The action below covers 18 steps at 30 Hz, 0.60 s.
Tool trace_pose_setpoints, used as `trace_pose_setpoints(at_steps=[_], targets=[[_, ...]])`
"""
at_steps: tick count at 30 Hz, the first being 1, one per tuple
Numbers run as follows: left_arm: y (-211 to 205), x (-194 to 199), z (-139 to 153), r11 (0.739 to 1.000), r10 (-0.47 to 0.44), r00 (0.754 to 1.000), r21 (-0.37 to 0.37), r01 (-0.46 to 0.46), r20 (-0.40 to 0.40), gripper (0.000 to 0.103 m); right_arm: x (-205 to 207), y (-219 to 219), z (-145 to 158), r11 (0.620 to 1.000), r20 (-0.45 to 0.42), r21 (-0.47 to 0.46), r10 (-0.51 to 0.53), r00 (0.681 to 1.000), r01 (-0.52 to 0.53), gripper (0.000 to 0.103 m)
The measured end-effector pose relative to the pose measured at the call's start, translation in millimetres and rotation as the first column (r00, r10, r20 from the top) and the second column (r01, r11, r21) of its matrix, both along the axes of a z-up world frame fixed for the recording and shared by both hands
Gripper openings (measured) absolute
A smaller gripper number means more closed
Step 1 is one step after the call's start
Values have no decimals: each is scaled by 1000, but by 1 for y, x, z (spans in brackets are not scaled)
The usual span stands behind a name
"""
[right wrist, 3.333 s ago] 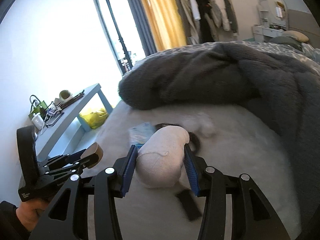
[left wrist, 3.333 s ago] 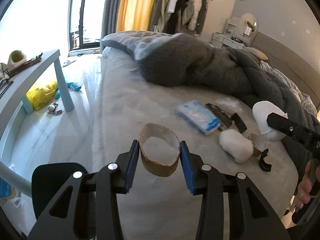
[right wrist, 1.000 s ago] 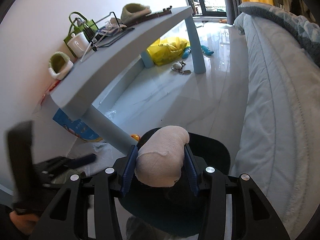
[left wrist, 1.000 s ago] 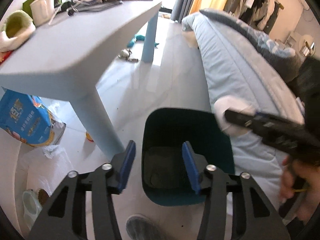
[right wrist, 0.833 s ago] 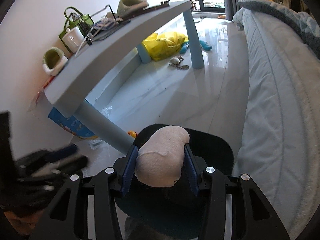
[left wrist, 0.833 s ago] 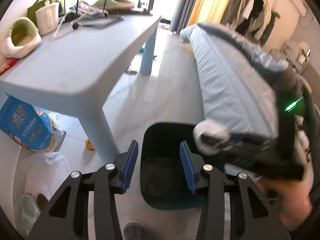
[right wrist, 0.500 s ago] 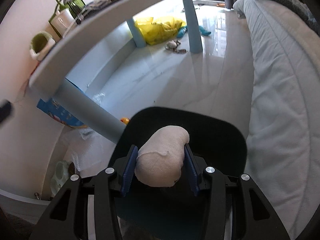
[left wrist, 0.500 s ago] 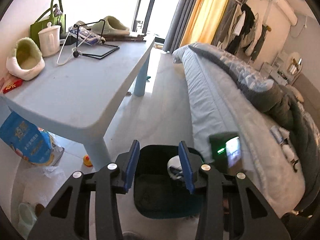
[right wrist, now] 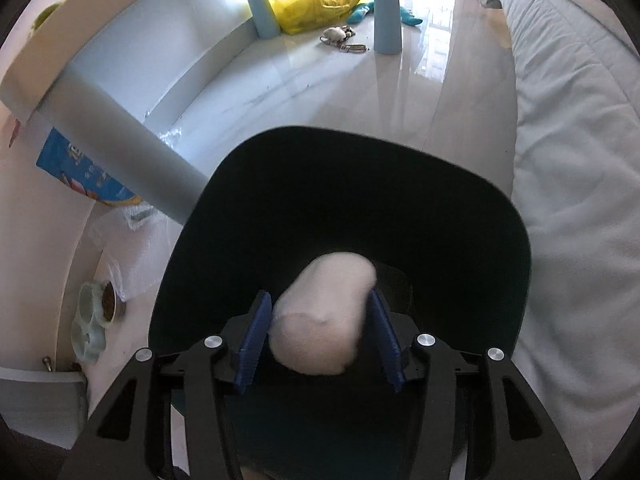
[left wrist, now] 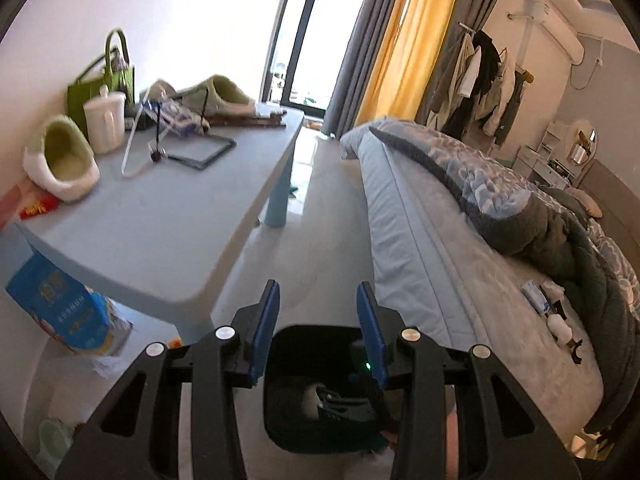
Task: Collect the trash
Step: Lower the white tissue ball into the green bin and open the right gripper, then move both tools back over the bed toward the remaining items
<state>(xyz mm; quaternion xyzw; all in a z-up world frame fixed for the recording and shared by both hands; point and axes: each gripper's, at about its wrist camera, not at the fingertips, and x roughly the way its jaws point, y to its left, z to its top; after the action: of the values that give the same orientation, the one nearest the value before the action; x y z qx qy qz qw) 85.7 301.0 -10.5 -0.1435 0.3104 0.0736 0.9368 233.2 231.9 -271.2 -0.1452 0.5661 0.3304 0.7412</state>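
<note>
A dark bin (right wrist: 360,140) stands on the floor between the bed and the table. My right gripper (right wrist: 320,332) is shut on a white wad of tissue (right wrist: 324,316) and holds it inside the bin's mouth. A dim brownish ring (right wrist: 396,284) lies at the bin's bottom behind the wad. My left gripper (left wrist: 318,320) hangs open and empty above the bin (left wrist: 288,420). In the left wrist view the wad (left wrist: 310,398) and the right gripper show down inside the bin. On the bed lie a blue tissue pack (left wrist: 534,294), a white wad (left wrist: 560,326) and small dark bits.
A pale blue table (left wrist: 160,220) with slippers, a white mug and a green bag stands left of the bin. A blue packet (left wrist: 60,312) and a pet bowl (right wrist: 94,320) sit under it. The bed (right wrist: 580,200) borders the bin's right. A yellow bag (right wrist: 312,4) lies far off.
My right gripper has gone lower with the wad, into the bin's mouth. My left gripper, which let go of a cardboard ring earlier, has risen and tilted up from the bin.
</note>
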Motion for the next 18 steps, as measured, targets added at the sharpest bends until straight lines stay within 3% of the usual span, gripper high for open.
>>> trace_pose_setpoints(at_steps=[4,7,18], targets=[[-5,0,9,999,14,1000,31,-15,21,42,-5,-2,8,1000,14,1,7,1000,-7,63],[-11,1,15,999,12,999,36,-13,33,44,-8,-3,20,1000,32,14,18,999,-19,64],[-29,8,35,998,20,996,65,-25,87,56,-12,-30,105,984,161,172,24,987,-52,70]])
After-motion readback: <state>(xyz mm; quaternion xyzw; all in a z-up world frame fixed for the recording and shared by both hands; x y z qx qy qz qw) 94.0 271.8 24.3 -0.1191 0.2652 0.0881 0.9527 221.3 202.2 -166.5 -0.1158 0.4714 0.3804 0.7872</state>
